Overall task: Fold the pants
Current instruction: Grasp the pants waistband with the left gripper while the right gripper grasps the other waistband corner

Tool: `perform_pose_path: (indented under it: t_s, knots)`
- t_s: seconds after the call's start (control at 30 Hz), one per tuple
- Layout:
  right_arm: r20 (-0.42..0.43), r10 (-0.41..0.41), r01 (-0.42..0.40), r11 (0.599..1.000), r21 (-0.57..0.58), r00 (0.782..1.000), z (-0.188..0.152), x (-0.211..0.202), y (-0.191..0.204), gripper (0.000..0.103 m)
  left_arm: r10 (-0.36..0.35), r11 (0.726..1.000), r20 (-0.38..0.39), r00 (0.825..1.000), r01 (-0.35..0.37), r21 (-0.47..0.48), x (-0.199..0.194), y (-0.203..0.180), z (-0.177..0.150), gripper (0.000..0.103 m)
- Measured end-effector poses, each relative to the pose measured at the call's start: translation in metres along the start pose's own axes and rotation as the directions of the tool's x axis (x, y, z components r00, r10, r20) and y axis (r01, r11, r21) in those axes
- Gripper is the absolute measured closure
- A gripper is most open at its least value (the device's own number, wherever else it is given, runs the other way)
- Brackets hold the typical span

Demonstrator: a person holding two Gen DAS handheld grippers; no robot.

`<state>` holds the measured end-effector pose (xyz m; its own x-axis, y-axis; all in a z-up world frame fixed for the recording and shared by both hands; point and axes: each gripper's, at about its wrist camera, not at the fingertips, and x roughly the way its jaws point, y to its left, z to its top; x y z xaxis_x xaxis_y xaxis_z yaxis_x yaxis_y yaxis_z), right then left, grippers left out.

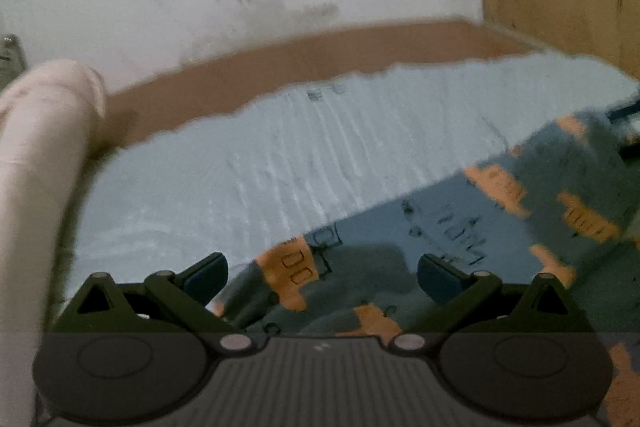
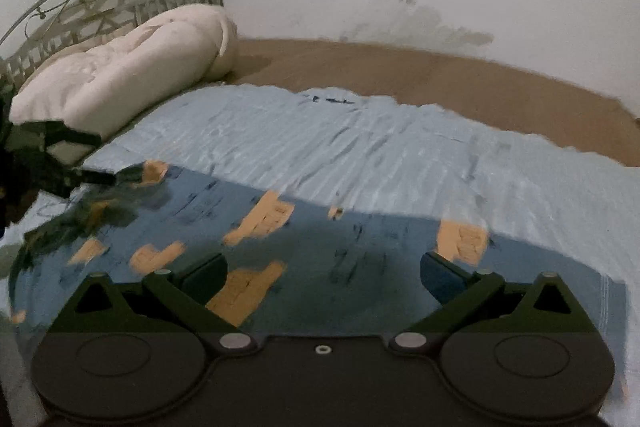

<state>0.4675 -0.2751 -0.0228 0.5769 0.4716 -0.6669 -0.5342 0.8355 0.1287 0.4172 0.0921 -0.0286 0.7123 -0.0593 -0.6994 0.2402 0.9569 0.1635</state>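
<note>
Both wrist views downward over bed [image 2: 480,83]

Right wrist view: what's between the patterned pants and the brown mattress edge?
The light blue sheet spans from the pants to the brown mattress; nothing lies on it.

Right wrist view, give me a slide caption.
Open right tongs above blue orange-patched pants spread on a pale blue sheet, pillow behind.

One pair of blue pants [image 2: 320,239] with orange patches, one light blue sheet [image 2: 360,147], one white pillow [image 2: 120,67], two grippers [image 1: 320,273] [image 2: 324,273]
</note>
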Motion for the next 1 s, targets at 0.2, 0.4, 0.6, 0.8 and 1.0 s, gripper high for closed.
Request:
perform_pose_path:
  t_s: [0.2,0.4,0.6,0.8,1.0]
  knots:
    - [-0.109,0.030,-0.038,0.997,-0.070,0.994,0.034,0.071,-0.019,0.020,0.024,0.994,-0.047,0.999,-0.019,0.112,0.050,0.013,0.012,0.000]
    - [-0.256,0.045,-0.097,0.976,-0.196,0.966,0.042,0.114,-0.018,0.018,-0.017,0.990,-0.176,0.984,0.041,0.135,0.095,0.030,0.021,0.000]
    - [-0.291,0.050,-0.127,0.960,-0.251,0.955,0.043,0.125,-0.003,0.068,-0.200,0.979,-0.214,0.956,0.205,-0.001,0.098,0.047,0.024,0.060]
    - [-0.259,0.025,-0.101,0.953,-0.285,0.966,0.048,0.112,0.012,0.101,-0.188,0.981,-0.203,0.961,0.192,0.000,0.081,0.039,0.032,0.103]
    - [-0.087,-0.033,0.007,0.960,-0.280,0.996,0.079,0.102,0.012,0.101,-0.067,0.997,-0.043,0.997,0.065,-0.047,0.060,0.050,0.052,0.103]
